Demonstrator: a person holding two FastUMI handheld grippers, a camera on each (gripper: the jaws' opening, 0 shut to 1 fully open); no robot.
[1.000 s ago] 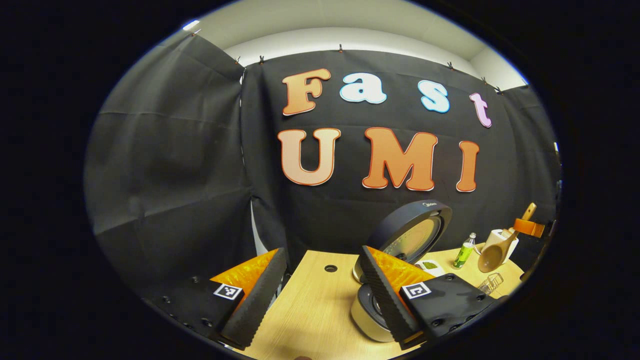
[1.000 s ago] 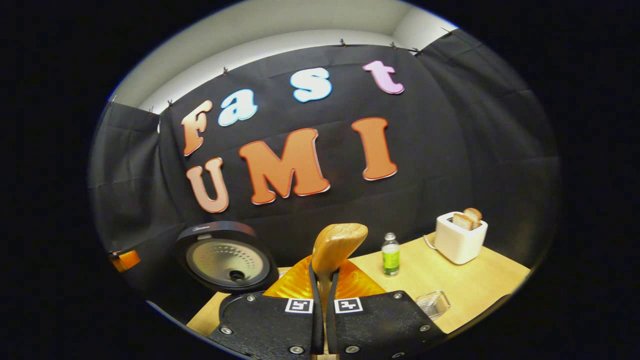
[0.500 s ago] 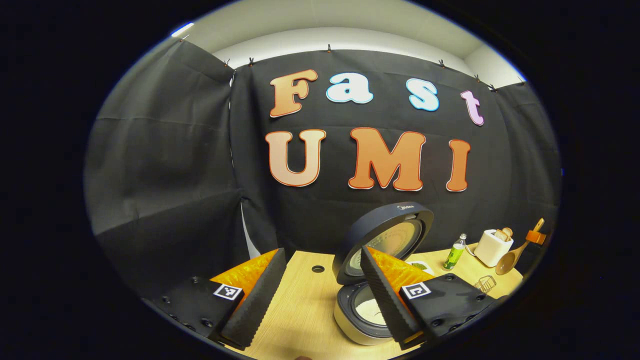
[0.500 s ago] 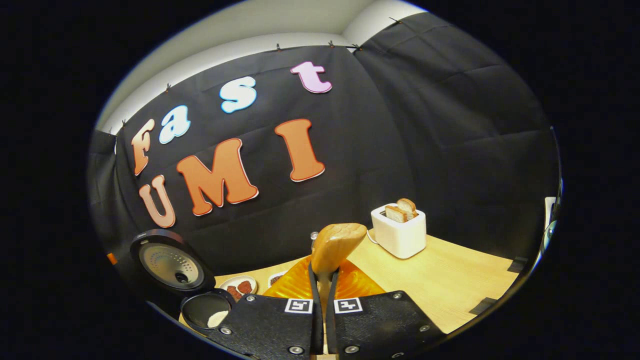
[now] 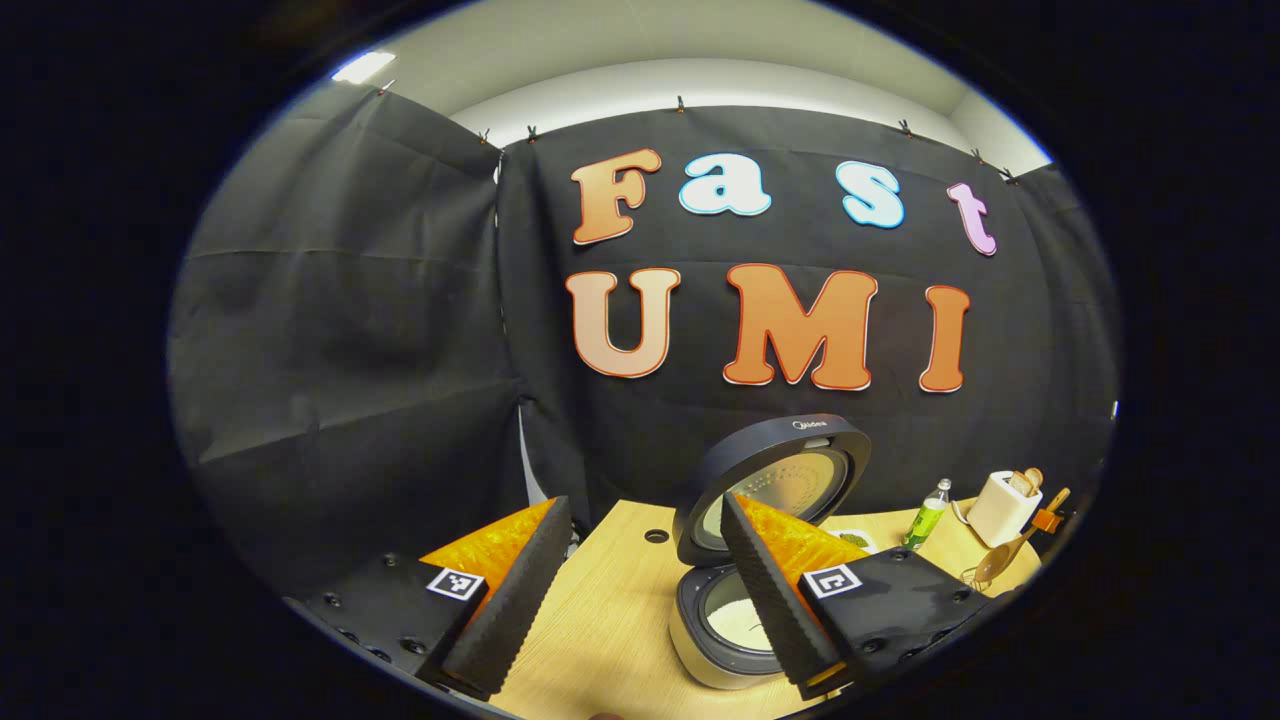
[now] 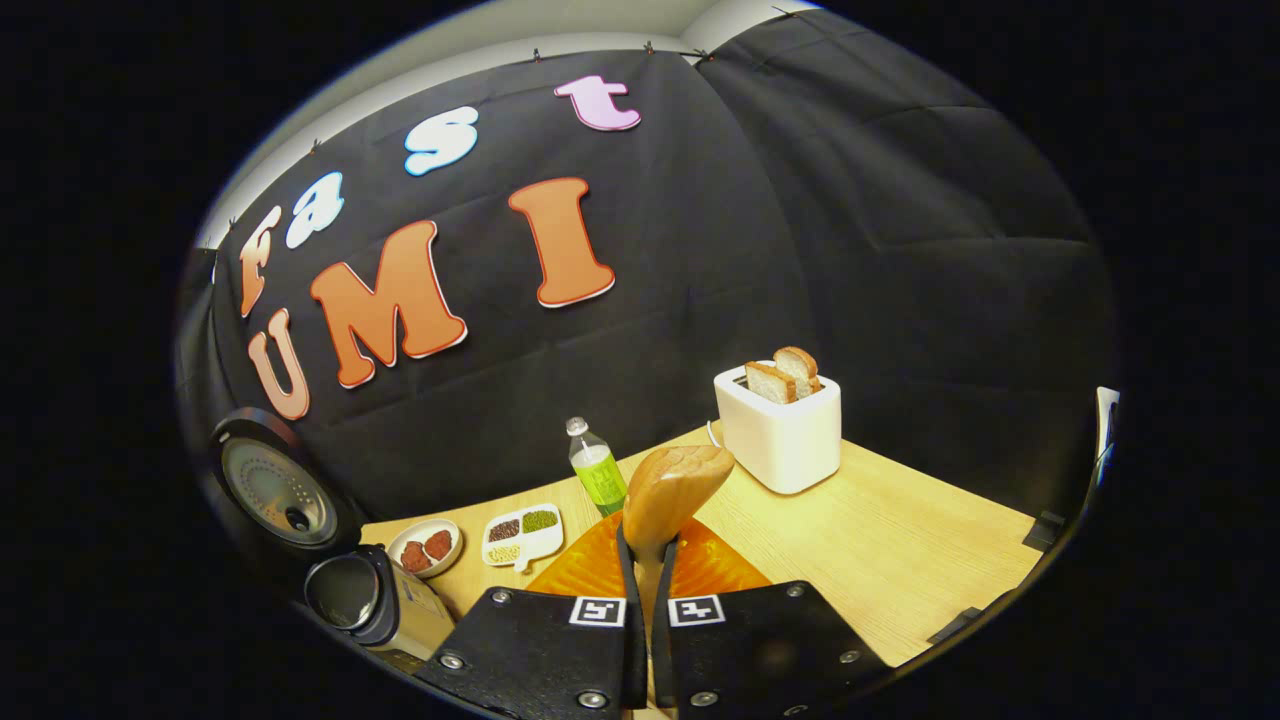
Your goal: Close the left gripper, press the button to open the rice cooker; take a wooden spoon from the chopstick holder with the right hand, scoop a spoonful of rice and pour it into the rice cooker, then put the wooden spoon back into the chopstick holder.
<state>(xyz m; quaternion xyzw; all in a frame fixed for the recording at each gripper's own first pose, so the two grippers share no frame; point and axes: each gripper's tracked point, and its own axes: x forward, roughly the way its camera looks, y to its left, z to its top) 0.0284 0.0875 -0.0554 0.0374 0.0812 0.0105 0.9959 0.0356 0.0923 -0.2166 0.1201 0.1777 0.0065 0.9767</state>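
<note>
The rice cooker [image 5: 712,655] stands open on the table, its round lid [image 5: 775,480] raised and white rice [image 5: 735,625] in the pot. My left gripper [image 5: 645,505] hangs open just above and in front of it, nothing between its fingers. My right gripper [image 6: 648,545] is shut on the handle of the wooden spoon [image 6: 675,488], whose bowl stands up with its back toward the camera. In the right gripper view the open cooker [image 6: 375,600] and its lid [image 6: 275,490] lie at the far left. In the left gripper view the spoon [image 5: 990,562] and right gripper [image 5: 1045,520] are small at the right edge.
A white toaster [image 6: 780,430] with two bread slices stands at the back of the wooden table [image 6: 900,560]. A green bottle [image 6: 597,470], a small dish of red pieces [image 6: 425,545] and a divided dish of beans [image 6: 520,535] sit between toaster and cooker.
The right gripper swung right and tipped down with the spoon still in it, so the cooker slid to its far left. From the left gripper, the spoon drew away and lower.
</note>
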